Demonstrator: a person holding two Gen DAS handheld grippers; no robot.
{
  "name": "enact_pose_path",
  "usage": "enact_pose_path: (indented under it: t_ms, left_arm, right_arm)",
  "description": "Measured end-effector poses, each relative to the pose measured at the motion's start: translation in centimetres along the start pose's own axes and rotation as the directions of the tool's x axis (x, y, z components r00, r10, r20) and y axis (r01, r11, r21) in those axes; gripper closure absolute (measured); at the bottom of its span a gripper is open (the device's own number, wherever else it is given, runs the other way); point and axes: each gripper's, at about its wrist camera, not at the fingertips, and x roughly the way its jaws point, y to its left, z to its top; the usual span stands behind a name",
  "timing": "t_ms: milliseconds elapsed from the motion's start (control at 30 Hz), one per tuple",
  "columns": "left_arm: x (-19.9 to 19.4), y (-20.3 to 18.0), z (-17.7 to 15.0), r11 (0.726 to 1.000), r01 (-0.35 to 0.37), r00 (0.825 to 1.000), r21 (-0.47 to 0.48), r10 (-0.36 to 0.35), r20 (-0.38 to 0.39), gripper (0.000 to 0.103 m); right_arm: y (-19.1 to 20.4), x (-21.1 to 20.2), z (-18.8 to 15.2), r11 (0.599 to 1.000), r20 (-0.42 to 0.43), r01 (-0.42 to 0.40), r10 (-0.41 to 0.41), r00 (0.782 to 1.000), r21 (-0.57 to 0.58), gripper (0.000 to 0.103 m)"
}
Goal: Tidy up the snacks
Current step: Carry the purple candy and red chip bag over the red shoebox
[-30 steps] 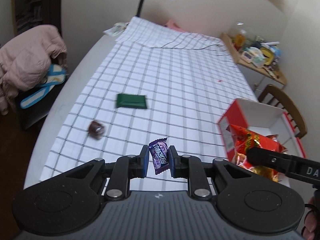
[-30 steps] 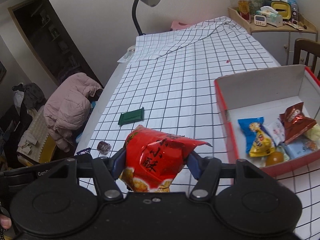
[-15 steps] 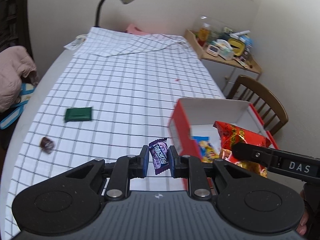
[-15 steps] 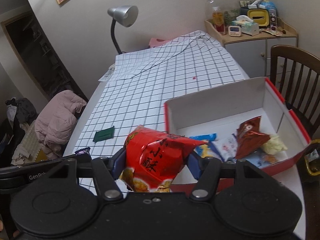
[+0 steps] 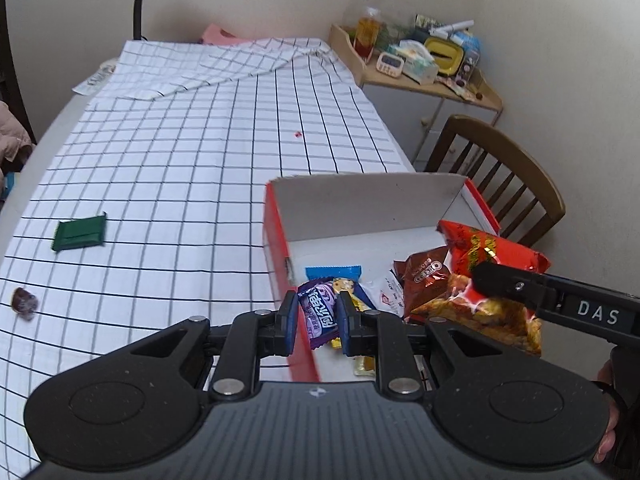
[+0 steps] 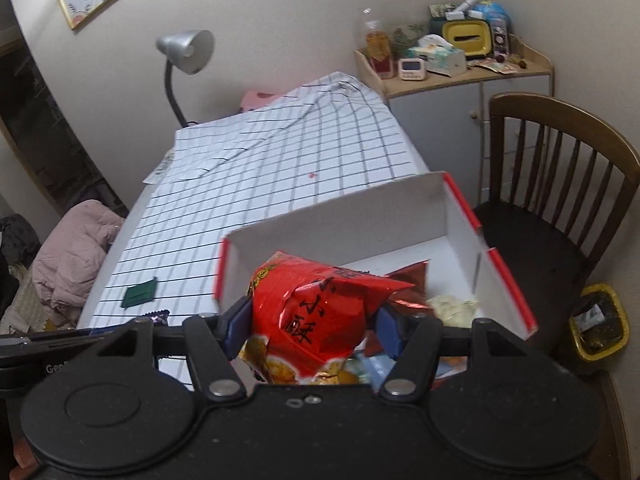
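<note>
My left gripper [image 5: 317, 322] is shut on a purple candy [image 5: 318, 312] and holds it over the near left corner of the red and white box [image 5: 360, 200]. My right gripper [image 6: 314, 330] is shut on a red snack bag [image 6: 320, 312] above the box [image 6: 460, 232]; the bag also shows in the left wrist view [image 5: 488, 280]. Inside the box lie a brown Oreo pack [image 5: 422, 276], a blue packet [image 5: 334, 274] and other snacks. A green packet [image 5: 79, 233] and a dark wrapped candy [image 5: 25, 303] lie on the checked cloth at left.
A wooden chair [image 6: 560, 184] stands right of the table. A cabinet with clutter [image 6: 452, 60] is at the back right. A desk lamp [image 6: 184, 60] stands at the table's far end. A pink jacket [image 6: 68, 252] lies at left. A yellow bin [image 6: 596, 324] sits on the floor.
Both grippers have moved right with their snacks. They were beside the box and are now over it.
</note>
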Motion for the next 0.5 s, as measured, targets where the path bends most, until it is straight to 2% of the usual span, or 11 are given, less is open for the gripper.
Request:
enact_pose_path:
  t_ms: [300,500]
  left_arm:
    - [4.7,-2.9,1.9,0.999,-0.015,0.999,0.033,0.016,-0.041,0.083]
    - [7.6,-4.2,2.8,0.998,-0.038,0.997,0.049,0.041,-0.071,0.083]
  right_arm:
    - [-3.4,2.5,2.0,0.997,-0.008,0.078,-0.078,0.997,0.006,0.040]
    - [-4.7,4.6,3.6,0.996,-0.024,0.094,-0.093,0.995,0.009,0.040]
